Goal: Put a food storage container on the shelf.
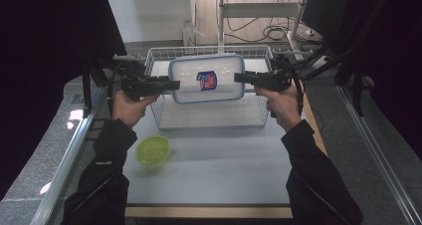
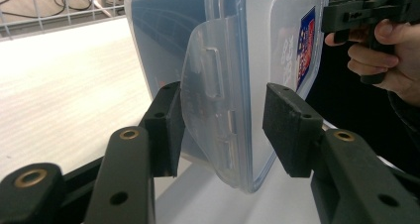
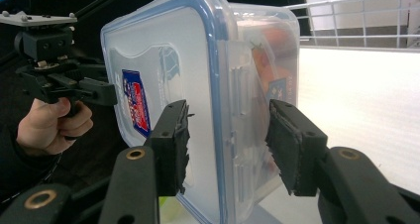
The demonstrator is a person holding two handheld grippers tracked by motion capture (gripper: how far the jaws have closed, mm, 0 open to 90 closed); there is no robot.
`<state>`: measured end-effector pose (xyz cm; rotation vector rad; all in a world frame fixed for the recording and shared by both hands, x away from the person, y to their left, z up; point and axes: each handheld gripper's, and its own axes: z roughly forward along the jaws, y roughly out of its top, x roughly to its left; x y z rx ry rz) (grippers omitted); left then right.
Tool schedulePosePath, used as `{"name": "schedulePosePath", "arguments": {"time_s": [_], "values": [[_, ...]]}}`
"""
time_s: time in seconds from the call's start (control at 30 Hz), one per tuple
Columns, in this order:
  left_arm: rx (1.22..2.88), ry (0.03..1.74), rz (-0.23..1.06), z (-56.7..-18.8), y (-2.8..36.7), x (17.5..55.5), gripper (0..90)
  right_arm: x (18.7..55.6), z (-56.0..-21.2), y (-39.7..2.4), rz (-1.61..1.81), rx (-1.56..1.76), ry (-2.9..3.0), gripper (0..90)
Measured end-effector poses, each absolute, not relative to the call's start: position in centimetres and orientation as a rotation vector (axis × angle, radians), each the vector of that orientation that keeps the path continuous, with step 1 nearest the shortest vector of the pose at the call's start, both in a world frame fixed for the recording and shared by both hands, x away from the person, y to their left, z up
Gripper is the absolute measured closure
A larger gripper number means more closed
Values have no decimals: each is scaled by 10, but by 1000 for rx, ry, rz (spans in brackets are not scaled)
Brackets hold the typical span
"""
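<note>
We have the box (image 1: 206,79) pinched at both ends, left gripper (image 1: 175,84) and right gripper (image 1: 238,77), held above the basket (image 1: 209,116) (not yet set down).

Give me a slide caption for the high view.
Both grippers lift a clear lidded container by its ends above a wire basket.

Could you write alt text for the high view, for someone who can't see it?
Two hand-held grippers, the left gripper and right gripper, hold a clear lidded container by its short ends, lid facing the camera, above a white wire basket. A small green container sits on the table nearer the person.
</note>
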<state>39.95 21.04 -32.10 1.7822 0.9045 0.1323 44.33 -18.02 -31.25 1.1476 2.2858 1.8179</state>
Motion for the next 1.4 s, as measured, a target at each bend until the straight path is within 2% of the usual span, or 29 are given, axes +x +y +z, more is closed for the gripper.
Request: {"name": "schedulePosePath", "arguments": {"time_s": [0.53, 0.83, 1.4], "values": [[1740, 931, 144, -319, 212, 427, 500, 472, -311, -176, 1830, 1236, 2267, 505], [1756, 939, 196, -318, 207, 430, 456, 477, -313, -177, 1862, 1285, 2249, 489], [1727, 971, 207, -322, 206, 435, 412, 480, -315, -172, 1808, 1282, 2231, 473]]}}
